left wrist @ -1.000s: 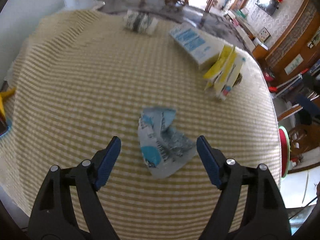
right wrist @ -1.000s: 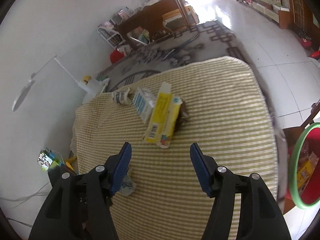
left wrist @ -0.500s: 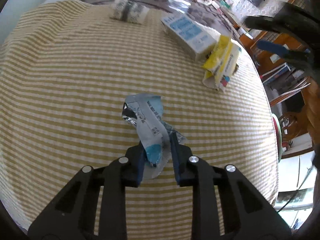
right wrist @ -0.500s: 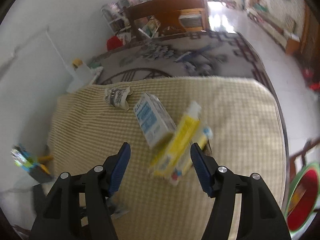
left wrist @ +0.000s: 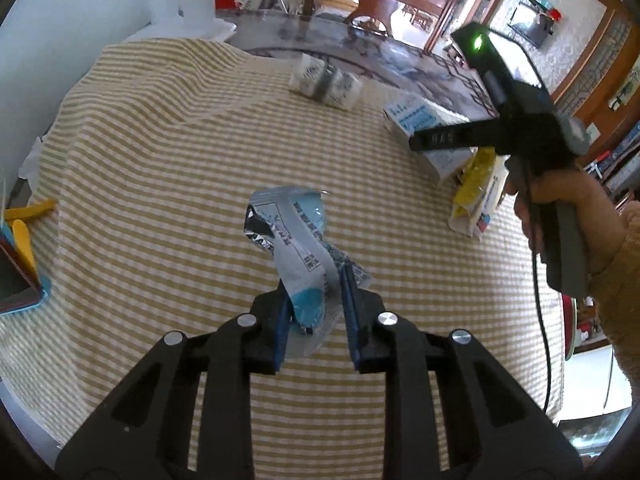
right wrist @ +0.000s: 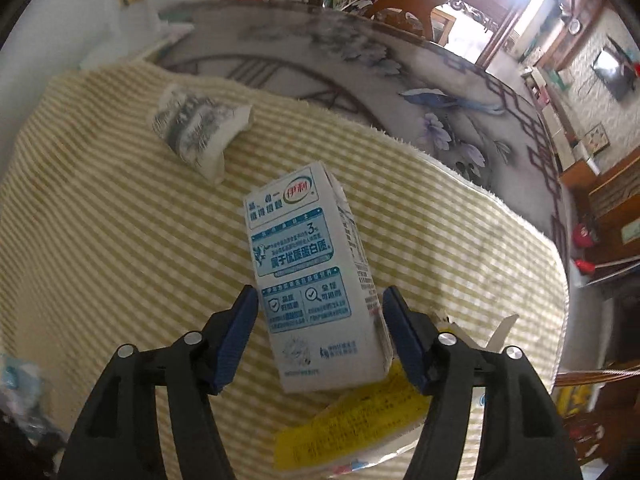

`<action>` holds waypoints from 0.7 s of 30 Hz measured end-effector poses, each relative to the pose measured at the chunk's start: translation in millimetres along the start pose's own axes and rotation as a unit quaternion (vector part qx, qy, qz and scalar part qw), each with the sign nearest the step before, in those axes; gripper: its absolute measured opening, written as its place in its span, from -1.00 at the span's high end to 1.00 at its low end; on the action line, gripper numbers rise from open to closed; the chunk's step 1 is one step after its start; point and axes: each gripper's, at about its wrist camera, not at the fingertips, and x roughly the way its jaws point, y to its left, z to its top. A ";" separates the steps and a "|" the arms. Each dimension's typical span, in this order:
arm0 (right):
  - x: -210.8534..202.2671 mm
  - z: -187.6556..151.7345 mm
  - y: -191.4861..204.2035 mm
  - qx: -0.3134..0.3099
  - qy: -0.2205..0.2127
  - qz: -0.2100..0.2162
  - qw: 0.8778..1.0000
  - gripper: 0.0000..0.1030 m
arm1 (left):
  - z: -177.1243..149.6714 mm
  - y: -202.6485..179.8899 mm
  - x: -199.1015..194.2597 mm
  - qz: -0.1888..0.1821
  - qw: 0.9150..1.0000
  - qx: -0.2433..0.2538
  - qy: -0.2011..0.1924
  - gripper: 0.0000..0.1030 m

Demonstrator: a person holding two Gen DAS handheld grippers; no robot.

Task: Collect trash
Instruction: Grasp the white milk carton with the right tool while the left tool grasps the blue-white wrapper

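My left gripper (left wrist: 316,316) is shut on a crumpled blue-and-silver wrapper (left wrist: 294,240) and holds it just above the yellow checked tablecloth (left wrist: 160,140). My right gripper (right wrist: 320,332) is open with its jaws on either side of a white-and-blue milk carton (right wrist: 312,276) that lies on the cloth; whether they touch it I cannot tell. The carton also shows in the left wrist view (left wrist: 424,124), behind the right gripper's body. A yellow wrapper (right wrist: 352,428) lies under the carton's near end. A crushed paper cup (right wrist: 200,128) lies farther back.
A red bin with a green rim (left wrist: 570,328) stands past the table's right edge. A coloured box and yellow object (left wrist: 20,248) sit at the left edge. A white lamp base (right wrist: 136,16) stands behind the table.
My left gripper closed on the wrapper and lifted it. My right gripper came down from high above the table to straddle the milk carton.
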 end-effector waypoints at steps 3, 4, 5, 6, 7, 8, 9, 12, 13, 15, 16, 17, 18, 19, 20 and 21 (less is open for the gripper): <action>0.7 2.7 2.7 -0.009 -0.003 -0.003 1.000 -0.13 | 2.9 2.2 -0.4 0.002 1.000 -0.002 -0.004 0.55; -1.4 2.9 3.9 -0.011 -0.006 0.001 1.000 -0.12 | 4.2 2.7 -0.1 0.003 1.000 -0.003 -0.005 0.55; -6.8 2.2 5.1 -0.012 -0.013 0.013 1.000 -0.11 | 3.4 2.8 -1.4 0.004 1.000 -0.003 -0.006 0.55; -12.8 2.1 7.2 -0.011 -0.017 0.022 1.000 -0.11 | 3.8 3.5 -1.5 0.005 1.000 -0.003 -0.006 0.55; -19.5 1.1 9.0 -0.010 -0.023 0.037 0.999 -0.11 | 4.3 4.2 -0.8 0.007 1.000 -0.004 -0.006 0.55; -28.6 -0.8 11.3 -0.009 -0.030 0.054 0.998 -0.11 | 4.4 4.9 0.0 0.008 1.000 -0.004 -0.006 0.55; -38.2 -3.2 14.0 -0.010 -0.039 0.068 0.997 -0.11 | 4.9 5.5 0.7 0.009 1.000 -0.005 -0.005 0.55; -64.4 -10.0 18.7 -0.008 -0.062 0.099 0.993 -0.11 | 6.2 6.2 1.3 0.011 1.000 -0.005 -0.006 0.55; -73.5 -12.7 18.6 -0.003 -0.070 0.112 0.991 -0.11 | 6.9 6.3 1.9 0.012 1.000 -0.005 -0.007 0.55; -87.7 -17.5 16.9 0.009 -0.080 0.131 0.988 -0.11 | 6.4 4.9 -0.8 0.013 1.000 -0.004 -0.011 0.55; -93.4 -20.0 16.5 0.014 -0.083 0.139 0.987 -0.11 | 7.3 4.2 -1.4 0.013 1.000 -0.004 -0.013 0.55; -99.9 -24.5 14.6 0.025 -0.084 0.150 0.985 -0.11 | 8.6 3.8 -2.0 0.013 1.000 -0.004 -0.016 0.55; -106.1 -29.7 12.2 0.037 -0.086 0.164 0.982 -0.11 | 9.5 3.4 -2.8 0.013 1.000 -0.004 -0.018 0.55; -110.7 -33.8 10.7 0.045 -0.088 0.174 0.980 -0.11 | 9.7 2.7 -3.8 0.013 1.000 -0.003 -0.020 0.55; -115.8 -39.4 8.1 0.058 -0.090 0.185 0.977 -0.11 | 10.4 1.5 -4.9 0.013 1.000 -0.002 -0.023 0.55; -120.1 -44.5 6.4 0.067 -0.093 0.193 0.975 -0.11 | 11.1 0.9 -5.1 0.013 1.000 -0.002 -0.025 0.55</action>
